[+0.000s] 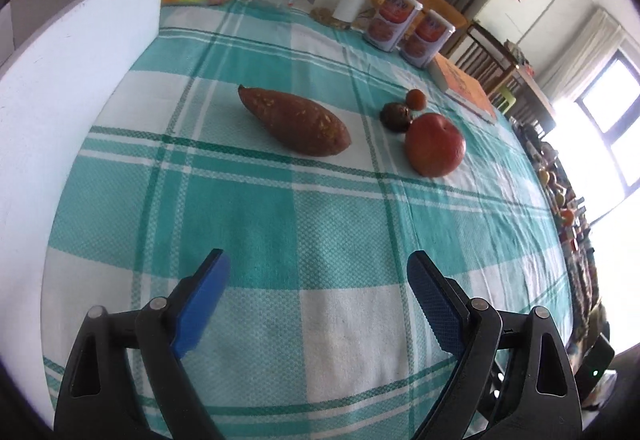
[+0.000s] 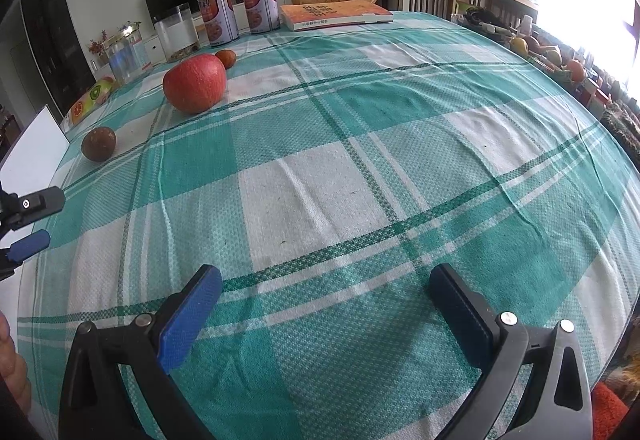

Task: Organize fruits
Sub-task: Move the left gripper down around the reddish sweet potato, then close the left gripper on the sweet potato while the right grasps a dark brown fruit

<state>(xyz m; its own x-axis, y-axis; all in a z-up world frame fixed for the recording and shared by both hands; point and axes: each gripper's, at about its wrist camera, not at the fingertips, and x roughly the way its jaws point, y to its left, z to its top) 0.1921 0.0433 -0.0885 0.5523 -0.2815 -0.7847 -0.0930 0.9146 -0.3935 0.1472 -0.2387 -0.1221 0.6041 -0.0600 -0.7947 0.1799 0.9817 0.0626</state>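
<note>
So far nothing looks sorted: the sweet potato [image 1: 294, 122], red apple [image 1: 435, 144], dark round fruit [image 1: 395, 115] and small orange fruit [image 1: 416, 98] lie loose on the checked tablecloth [image 1: 340, 240], the last three bunched close, none visibly in the white box [image 1: 60, 88] at the left. Left gripper [image 1: 318, 304] and right gripper [image 2: 326, 316] both gape wide, empty, over bare cloth. Writing on the two cans [image 1: 412, 26] and orange book [image 2: 336, 14] is too blurred to read.

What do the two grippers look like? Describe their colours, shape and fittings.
Both the left gripper and the right gripper have black plastic frames with triangular cut-outs, silver rivets at the joints, and two flat fingers faced with textured blue pads. No cables or sleeves show.
</note>
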